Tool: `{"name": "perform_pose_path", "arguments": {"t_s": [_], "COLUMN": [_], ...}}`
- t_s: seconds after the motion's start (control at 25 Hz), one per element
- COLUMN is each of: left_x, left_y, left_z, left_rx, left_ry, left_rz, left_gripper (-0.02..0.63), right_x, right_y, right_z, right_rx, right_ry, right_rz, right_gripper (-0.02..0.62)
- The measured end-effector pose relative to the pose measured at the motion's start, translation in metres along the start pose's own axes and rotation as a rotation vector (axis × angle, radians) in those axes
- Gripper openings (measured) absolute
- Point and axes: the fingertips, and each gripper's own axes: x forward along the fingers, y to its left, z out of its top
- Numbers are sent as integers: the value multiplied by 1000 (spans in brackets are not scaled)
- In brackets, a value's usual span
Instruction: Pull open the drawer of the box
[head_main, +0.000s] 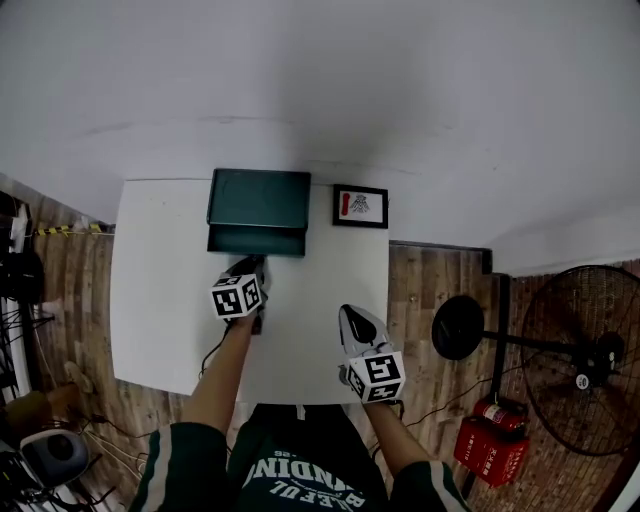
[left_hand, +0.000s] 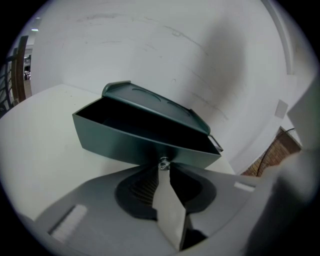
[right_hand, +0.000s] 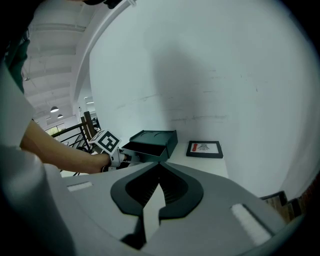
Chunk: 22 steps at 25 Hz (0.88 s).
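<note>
Dark green and rectangular, the box (head_main: 258, 196) is set at the far edge of the white counter (head_main: 160, 290), against the wall, with a small black-framed picture (head_main: 360, 206) just beside it. Its drawer (head_main: 256, 241) is seen partly drawn out toward the person. The left gripper (head_main: 254, 266) is closed on the drawer's small metal knob (left_hand: 163, 162). The right gripper (head_main: 352, 315) is held over the counter's near part, well apart from the box, its jaw tips set together with nothing between them.

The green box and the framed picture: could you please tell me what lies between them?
Between box and picture, only bare table, as the head view shows.
</note>
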Motion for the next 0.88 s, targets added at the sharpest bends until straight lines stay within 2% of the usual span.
{"name": "perform_pose_path", "arguments": {"t_s": [0.72, 0.88], "left_x": [-31, -35], "left_y": [3, -1], "left_z": [-44, -45], "left_rx": [-42, -53], "left_ry": [29, 25], "left_rz": [18, -16], "left_gripper": [124, 124], "right_x": [-22, -27], "right_y": [10, 11], "right_z": [-12, -12], "right_rx": [-12, -17], "right_ry": [-1, -3], "right_rz": [-1, -6], "right_gripper": [2, 2]}}
